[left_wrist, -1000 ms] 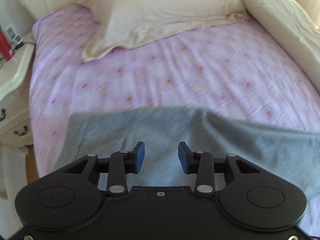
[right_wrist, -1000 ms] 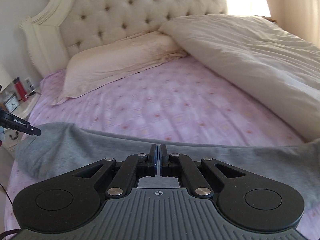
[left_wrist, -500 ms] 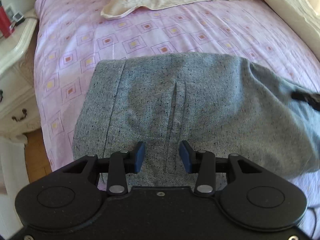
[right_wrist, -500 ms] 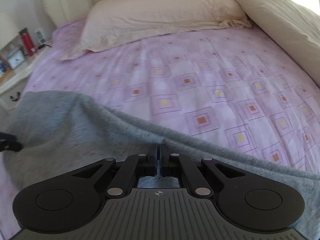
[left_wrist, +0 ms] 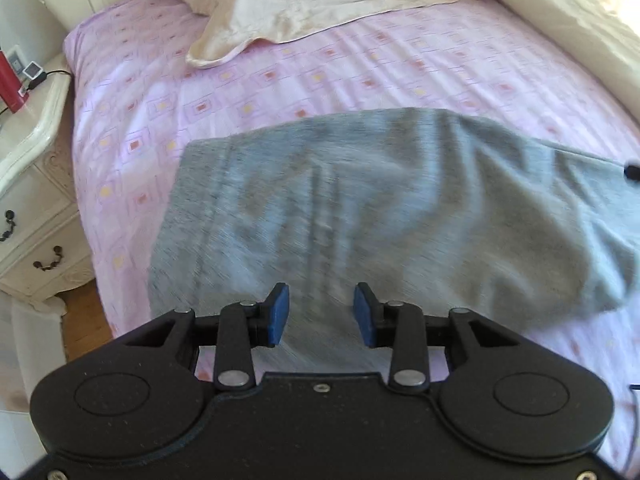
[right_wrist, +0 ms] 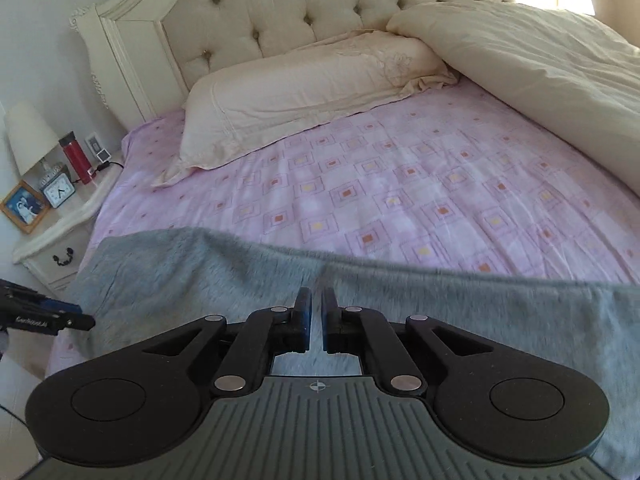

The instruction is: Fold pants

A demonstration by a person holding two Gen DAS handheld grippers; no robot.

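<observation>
The grey pants [left_wrist: 360, 208] lie on the pink patterned bed sheet [left_wrist: 280, 80], spread across the near part of the bed; they also show in the right wrist view [right_wrist: 440, 300]. My left gripper [left_wrist: 322, 314] is open and empty, just above the near edge of the pants. My right gripper [right_wrist: 316, 318] has its jaws a small gap apart, over the pants, with nothing visibly between them. The left gripper's tip shows at the left edge of the right wrist view [right_wrist: 48, 318].
A cream pillow [right_wrist: 304, 92] and a cream duvet [right_wrist: 540, 80] lie at the head and right of the bed. A white nightstand [right_wrist: 60, 232] at the left bears a lamp, a red bottle, a clock and a photo frame. A tufted headboard [right_wrist: 320, 4] stands behind.
My right gripper has parted its jaws slightly and let go of the pants. Both grippers have pulled back and tilted up. The pants have settled on the sheet.
</observation>
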